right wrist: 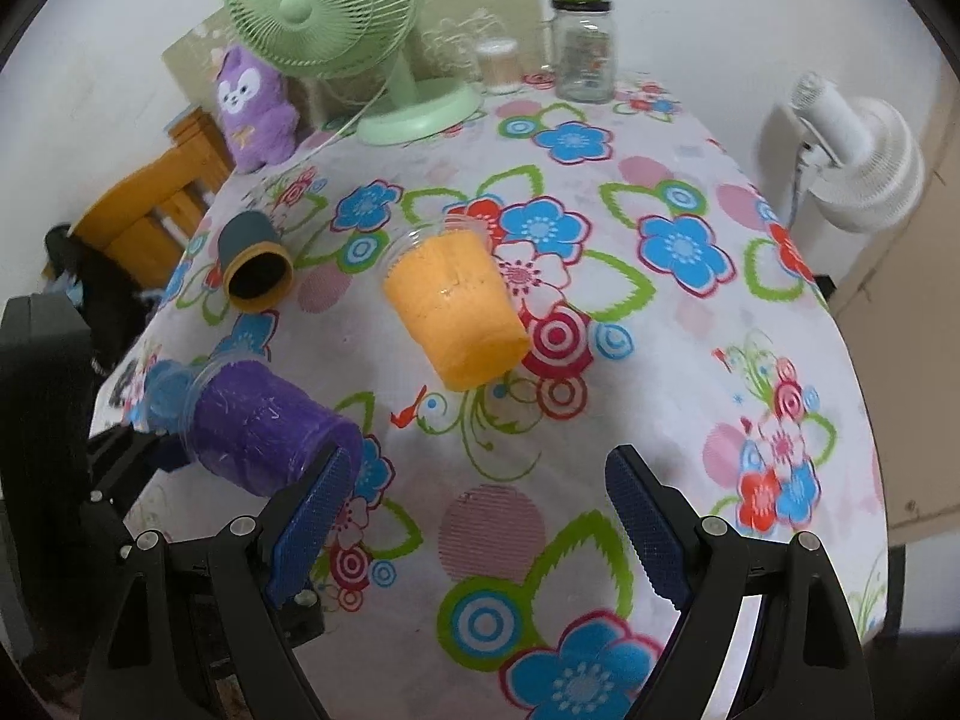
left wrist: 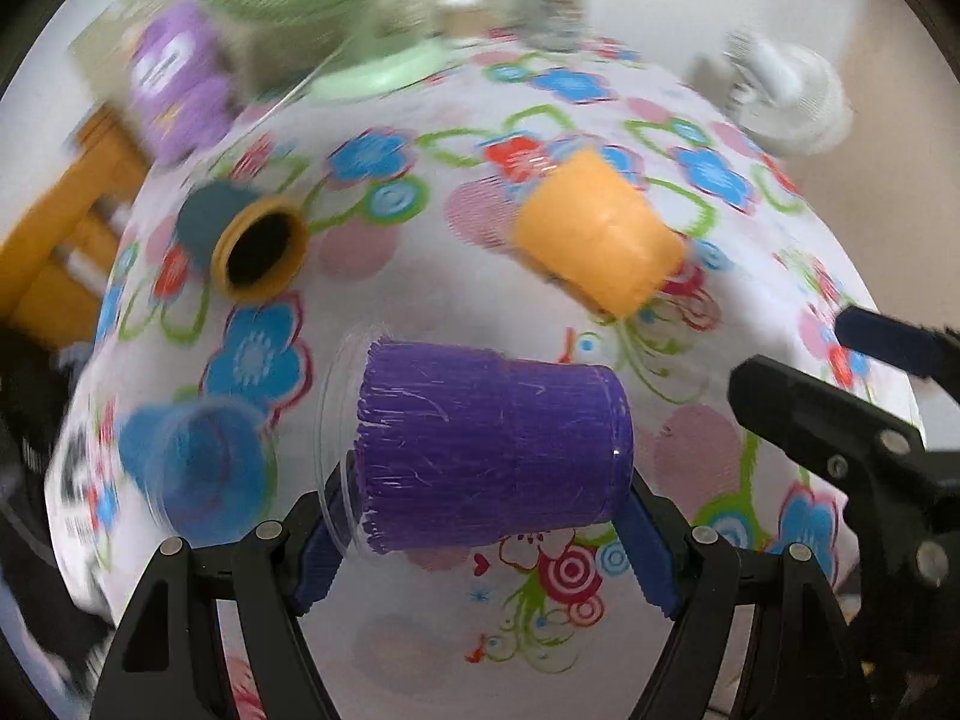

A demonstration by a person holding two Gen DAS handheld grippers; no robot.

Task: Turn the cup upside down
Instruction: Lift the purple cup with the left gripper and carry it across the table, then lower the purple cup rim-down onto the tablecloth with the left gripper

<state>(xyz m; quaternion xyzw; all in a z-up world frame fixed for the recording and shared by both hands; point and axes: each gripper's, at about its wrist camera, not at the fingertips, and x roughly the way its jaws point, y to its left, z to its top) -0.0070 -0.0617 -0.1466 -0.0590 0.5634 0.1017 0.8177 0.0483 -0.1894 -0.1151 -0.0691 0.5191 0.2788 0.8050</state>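
Observation:
My left gripper [left wrist: 480,531] is shut on a purple plastic cup [left wrist: 492,444] and holds it on its side above the flowered tablecloth, rim to the left, base to the right. The same cup shows in the right wrist view [right wrist: 264,429], held at the lower left. An orange cup [right wrist: 456,312] lies on its side mid-table; it also shows in the left wrist view [left wrist: 600,240]. My right gripper [right wrist: 474,516] is open and empty over the near table, right of the purple cup.
A dark cup with a yellow rim [right wrist: 255,267] lies on its side at the left, and a blue cup [left wrist: 192,468] sits beside the purple one. A green fan [right wrist: 336,18], a purple plush toy [right wrist: 252,108], a glass jar [right wrist: 585,42] stand at the back. A white fan [right wrist: 858,162] hangs right.

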